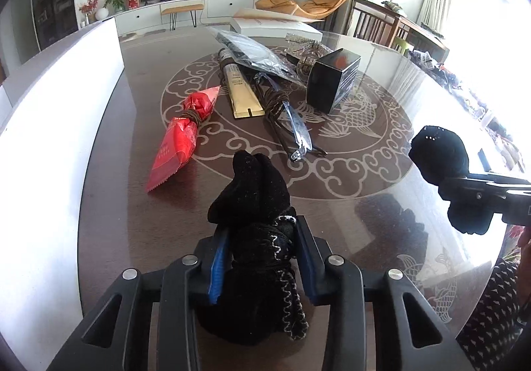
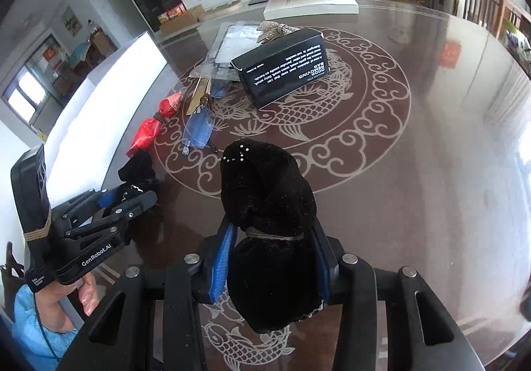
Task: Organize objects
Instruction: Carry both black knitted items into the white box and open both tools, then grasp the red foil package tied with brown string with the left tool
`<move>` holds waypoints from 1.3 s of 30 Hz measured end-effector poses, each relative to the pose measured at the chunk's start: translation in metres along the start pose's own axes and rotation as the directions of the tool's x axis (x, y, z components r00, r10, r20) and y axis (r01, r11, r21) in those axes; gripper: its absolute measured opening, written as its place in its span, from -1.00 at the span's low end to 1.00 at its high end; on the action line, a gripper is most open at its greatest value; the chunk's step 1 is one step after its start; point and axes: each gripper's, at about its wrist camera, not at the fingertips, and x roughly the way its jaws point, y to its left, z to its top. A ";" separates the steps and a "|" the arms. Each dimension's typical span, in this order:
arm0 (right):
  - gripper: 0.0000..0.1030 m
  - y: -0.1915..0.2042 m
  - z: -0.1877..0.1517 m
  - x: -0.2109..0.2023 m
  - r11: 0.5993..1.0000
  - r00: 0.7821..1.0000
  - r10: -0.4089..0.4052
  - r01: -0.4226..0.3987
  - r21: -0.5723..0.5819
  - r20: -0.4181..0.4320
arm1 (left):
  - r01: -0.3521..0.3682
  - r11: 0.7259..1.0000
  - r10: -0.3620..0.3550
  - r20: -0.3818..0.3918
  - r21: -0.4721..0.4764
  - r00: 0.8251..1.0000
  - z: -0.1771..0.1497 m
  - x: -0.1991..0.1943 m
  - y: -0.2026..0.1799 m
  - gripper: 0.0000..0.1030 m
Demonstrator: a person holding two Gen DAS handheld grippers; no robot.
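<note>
Over the near surface point(image 1: 139, 205), my left gripper point(image 1: 262, 258) and right gripper point(image 2: 272, 258) each clench a soft, light black velvet bundle point(image 1: 255, 191) at its tied waist; squashy, unbreakable.

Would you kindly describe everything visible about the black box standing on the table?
The black box is a rectangular carton, seemingly glossy cardboard, closed and resting on the glass-topped table over the fish pattern. White print, upside down in the right wrist view, covers one long face; the left wrist view shows an orange-red patch on another face. A clear plastic packet lies against its far side. Neither gripper touches it.
</note>
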 end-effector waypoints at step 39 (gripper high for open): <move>0.78 0.130 -0.009 -0.001 0.977 0.955 -0.109 0.154 -0.148 0.277 | -0.183 0.940 0.255 0.239 -0.287 0.937 -0.007 -0.179 0.144 0.75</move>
